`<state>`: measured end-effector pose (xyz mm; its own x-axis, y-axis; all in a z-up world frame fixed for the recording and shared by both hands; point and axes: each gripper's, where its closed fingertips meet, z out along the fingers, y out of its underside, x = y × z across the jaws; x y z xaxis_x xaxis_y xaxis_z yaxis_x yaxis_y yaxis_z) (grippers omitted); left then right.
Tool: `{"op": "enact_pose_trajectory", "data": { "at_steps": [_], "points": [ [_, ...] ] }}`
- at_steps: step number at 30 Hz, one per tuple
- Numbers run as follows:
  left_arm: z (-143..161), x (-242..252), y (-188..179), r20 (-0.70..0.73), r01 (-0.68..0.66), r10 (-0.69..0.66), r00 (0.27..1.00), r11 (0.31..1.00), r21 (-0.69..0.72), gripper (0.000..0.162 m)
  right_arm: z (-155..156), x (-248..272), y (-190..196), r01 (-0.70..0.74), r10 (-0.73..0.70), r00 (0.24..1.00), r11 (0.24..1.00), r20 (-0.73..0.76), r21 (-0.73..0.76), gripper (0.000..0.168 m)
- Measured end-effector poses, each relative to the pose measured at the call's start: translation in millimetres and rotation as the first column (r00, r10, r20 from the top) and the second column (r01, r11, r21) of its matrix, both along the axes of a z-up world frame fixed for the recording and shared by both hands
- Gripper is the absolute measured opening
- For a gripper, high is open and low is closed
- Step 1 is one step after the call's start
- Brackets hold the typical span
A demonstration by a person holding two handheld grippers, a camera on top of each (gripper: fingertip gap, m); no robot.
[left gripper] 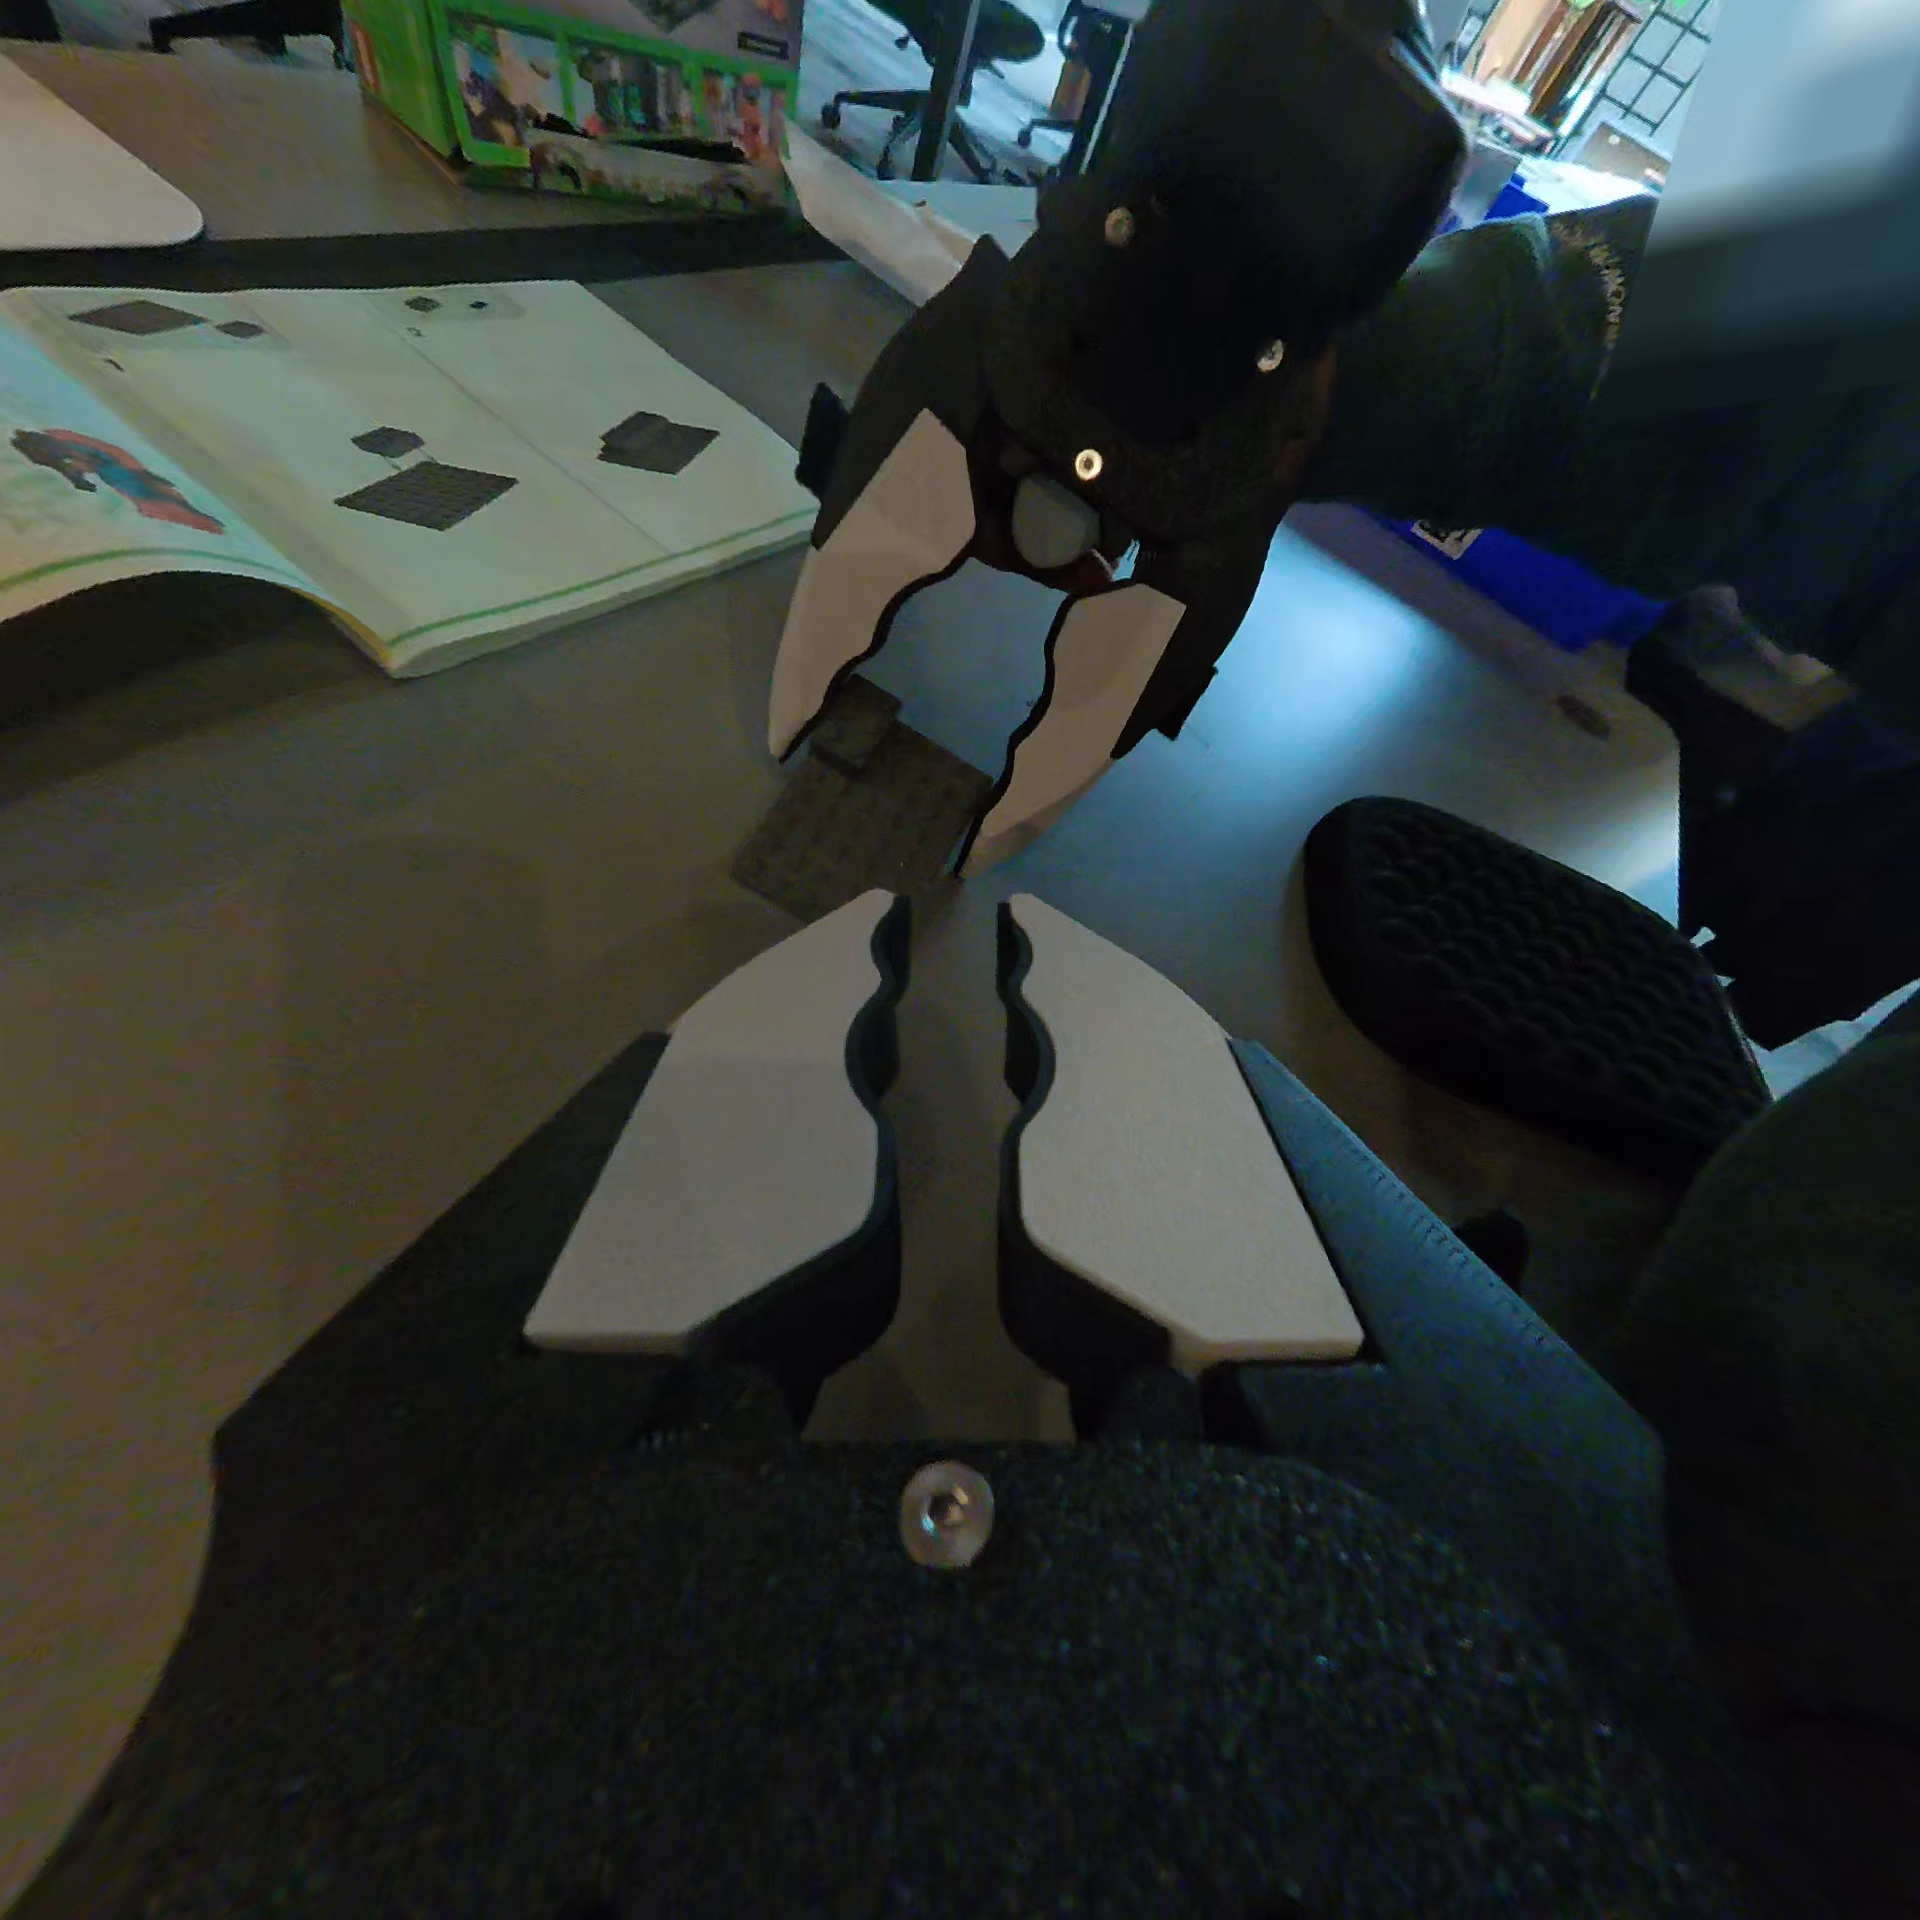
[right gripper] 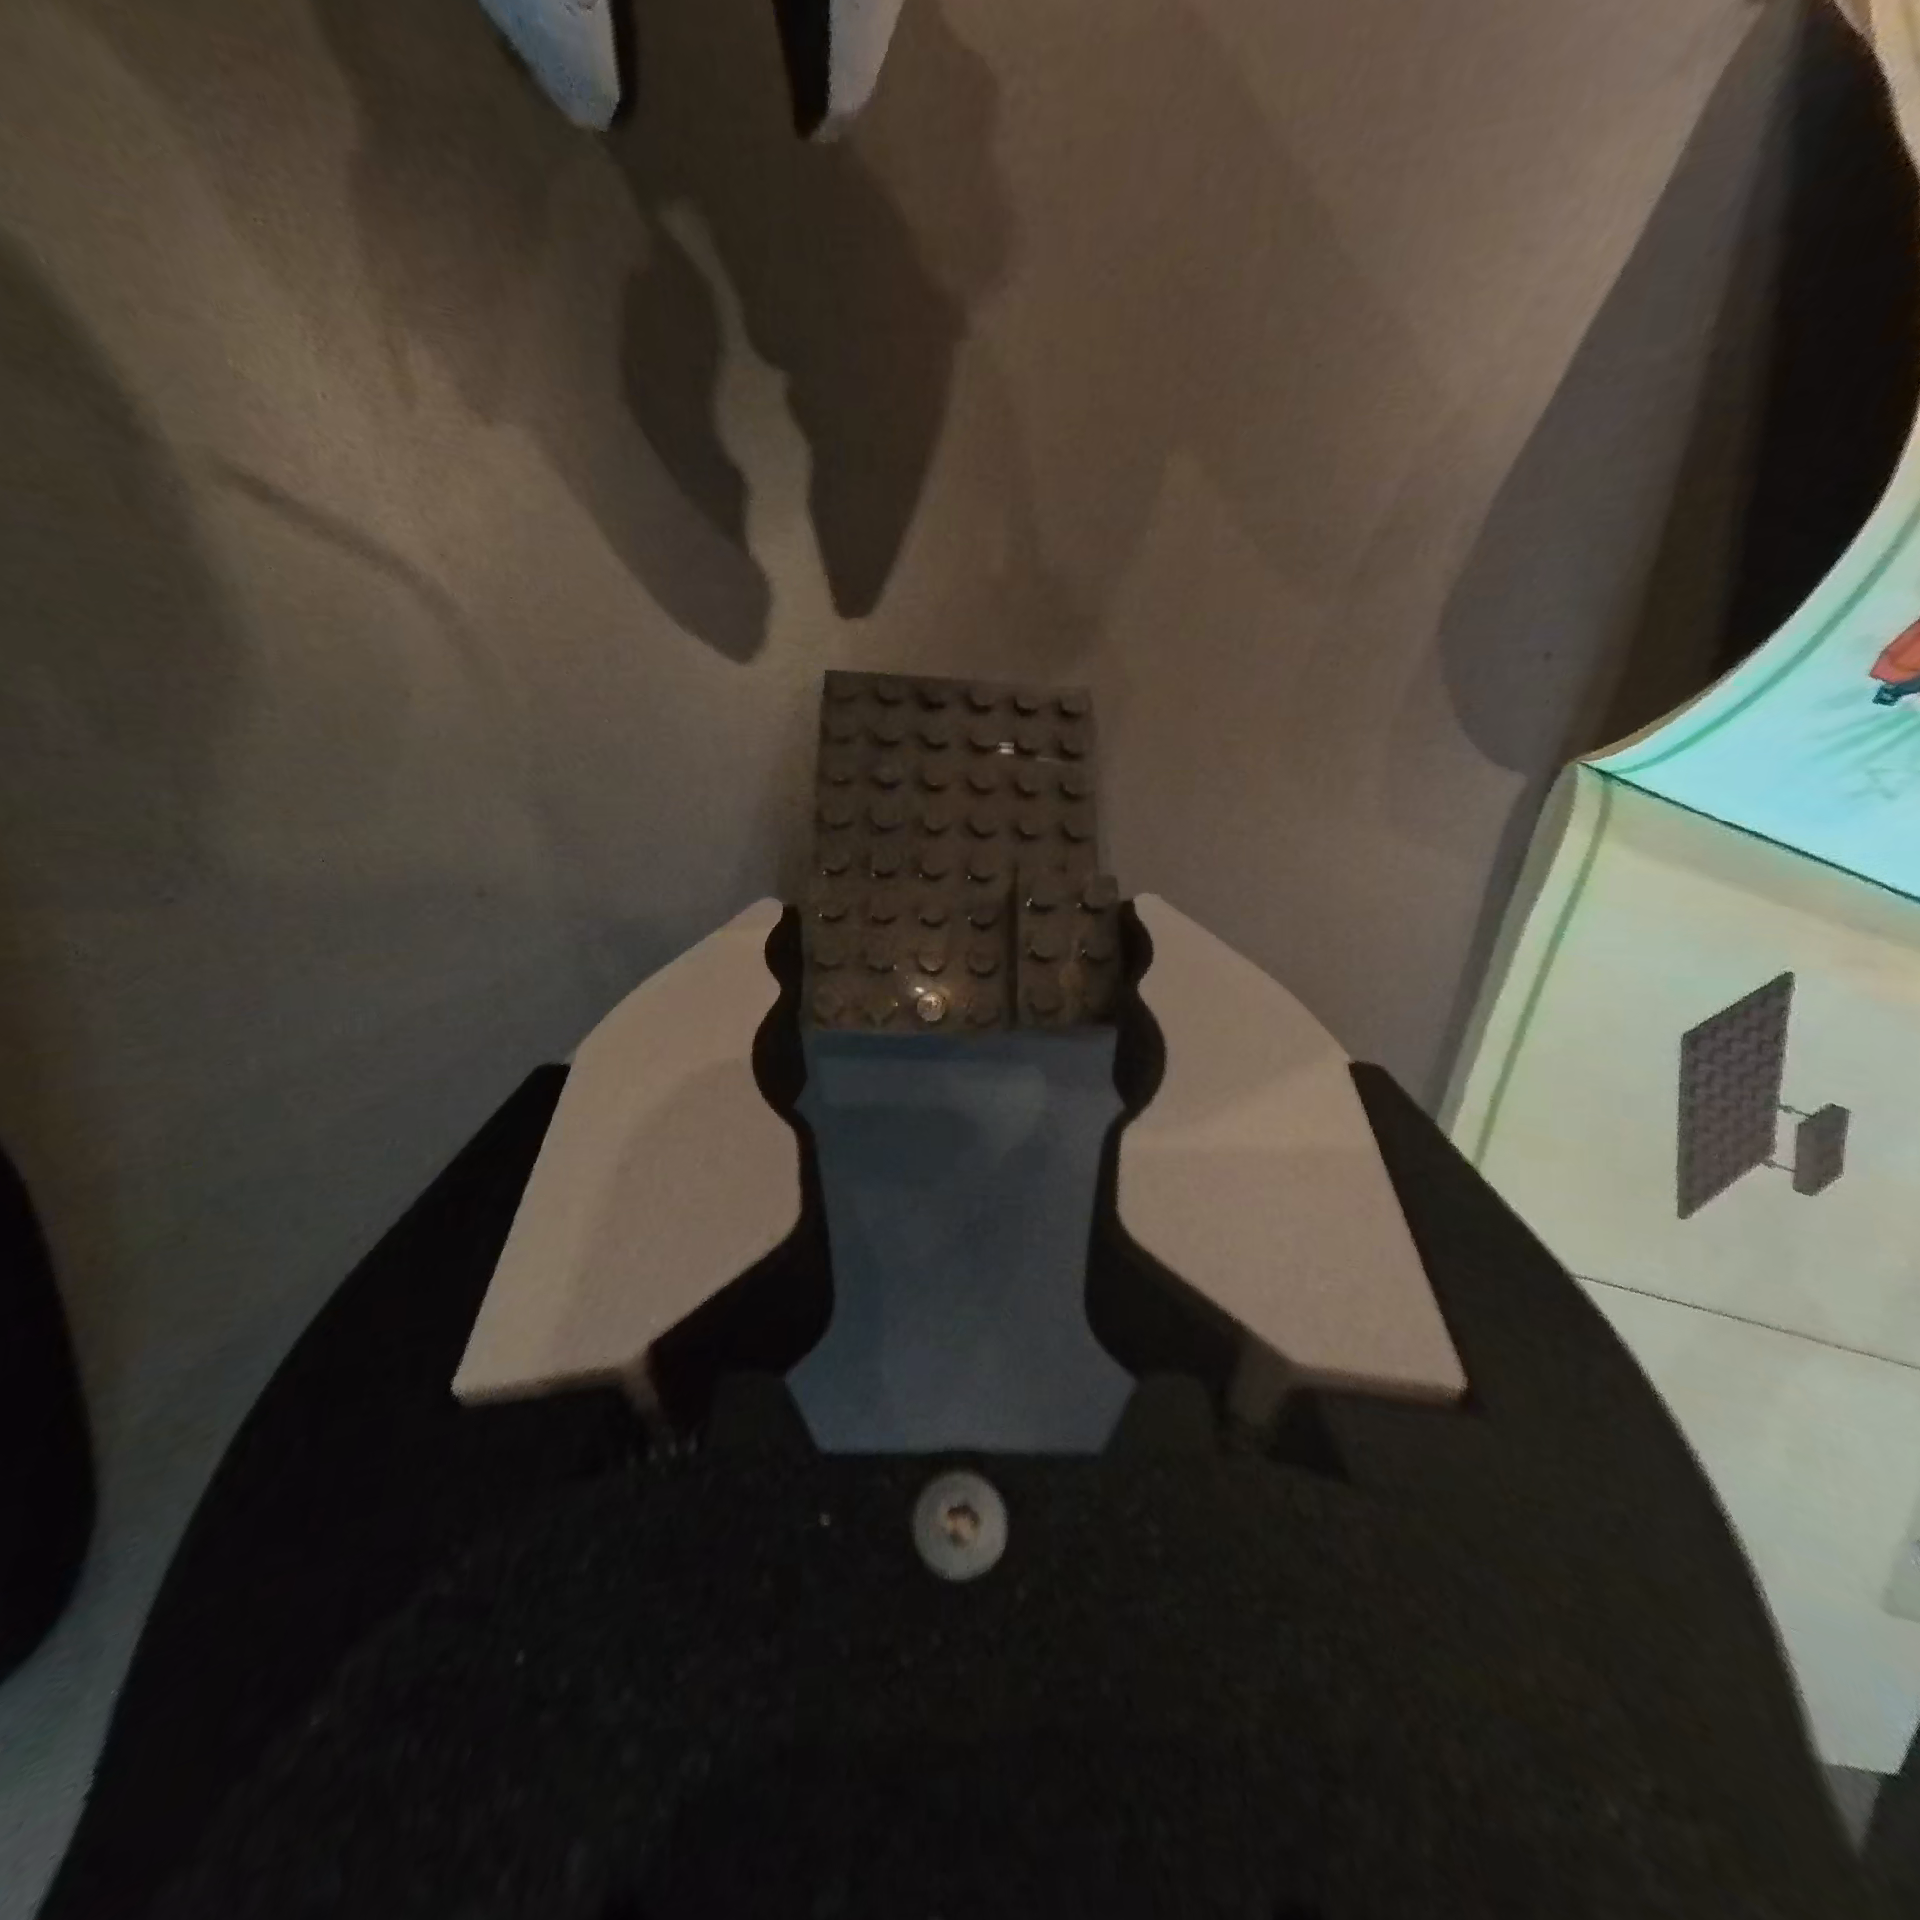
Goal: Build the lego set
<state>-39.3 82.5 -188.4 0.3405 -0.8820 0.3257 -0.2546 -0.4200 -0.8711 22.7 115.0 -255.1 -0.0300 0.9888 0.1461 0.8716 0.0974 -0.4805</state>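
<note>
Lying open at far left on the grey surface (left gripper: 312, 935): one white instruction booklet (left gripper: 416, 457), two pages showing, dark plate diagrams printed on them. Behind it, one green cardboard set box (left gripper: 582, 94). Resting flat near the middle of the surface: one dark grey studded rectangular lego plate (left gripper: 862, 821), with one small dark grey brick (left gripper: 857, 727) seated on a corner of it. Hanging over that plate from above, tips angled down: the right gripper (left gripper: 883, 800), black-bodied with two white fingers, spread apart and grasping nothing; one fingertip near the small brick, the other at the plate's opposite edge, contact impossible to confirm. Pointing at the plate's near edge from below: the left gripper (left gripper: 951, 914), also two white fingers, parted by a narrow gap, nothing between them. Further right, off the surface: one black mesh chair seat (left gripper: 1517, 997).

Seen from the right wrist: same plate (right gripper: 935, 831) between the spread fingers of the right gripper (right gripper: 956, 914), small brick (right gripper: 1070, 945) on its near right corner, left gripper tips (right gripper: 717, 62) at the top edge, booklet (right gripper: 1714, 1039) at right.
</note>
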Motion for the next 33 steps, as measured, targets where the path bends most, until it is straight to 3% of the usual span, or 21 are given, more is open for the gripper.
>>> {"op": "enact_pose_trajectory", "data": {
  "at_steps": [7,11,14,17,18,21,26,29,33],
  "points": [
    [-1,1,-1,-0.003,0.004,-0.004,1.0,1.0,0.002,0.018,4,-3,-3,0.036,-0.035,0.998,0.999,-0.053,0.003,0.076],
    [-1,1,-1,-0.003,0.002,-0.002,1.0,1.0,0.004,0.017,30,-5,-4,0.11,-0.107,0.977,0.994,-0.183,0.008,0.076],
    [-1,1,-1,-0.008,0.003,-0.003,1.0,1.0,0.015,0.014,66,-2,-4,0.224,-0.2,0.907,0.974,-0.371,0.022,0.053],
    [2,0,3,-0.014,-0.011,0.013,1.0,0.997,0.078,0.007,93,12,-8,0.356,-0.274,0.807,0.932,-0.524,0.061,0.012],
    [4,-1,5,-0.016,-0.018,0.02,1.0,0.994,0.105,0.006,98,16,-11,0.397,-0.29,0.771,0.915,-0.568,0.072,0.0],
    [11,-3,13,-0.014,-0.05,0.054,0.998,0.984,0.172,0.004,103,29,-19,0.529,-0.356,0.684,0.843,-0.636,0.097,0.0],
    [16,-9,37,-0.065,-0.143,0.165,0.984,0.955,0.261,0.0,92,48,-28,0.772,-0.592,0.527,0.633,-0.61,0.053,0.0],
    [18,-7,52,-0.1,-0.184,0.225,0.969,0.932,0.313,0.0,90,49,-32,0.848,-0.638,0.442,0.527,-0.63,0.06,0.0],
    [23,2,72,-0.098,-0.223,0.275,0.956,0.904,0.365,0.0,83,50,-31,0.889,-0.689,0.343,0.457,-0.639,-0.014,0.0]
  ]
}}
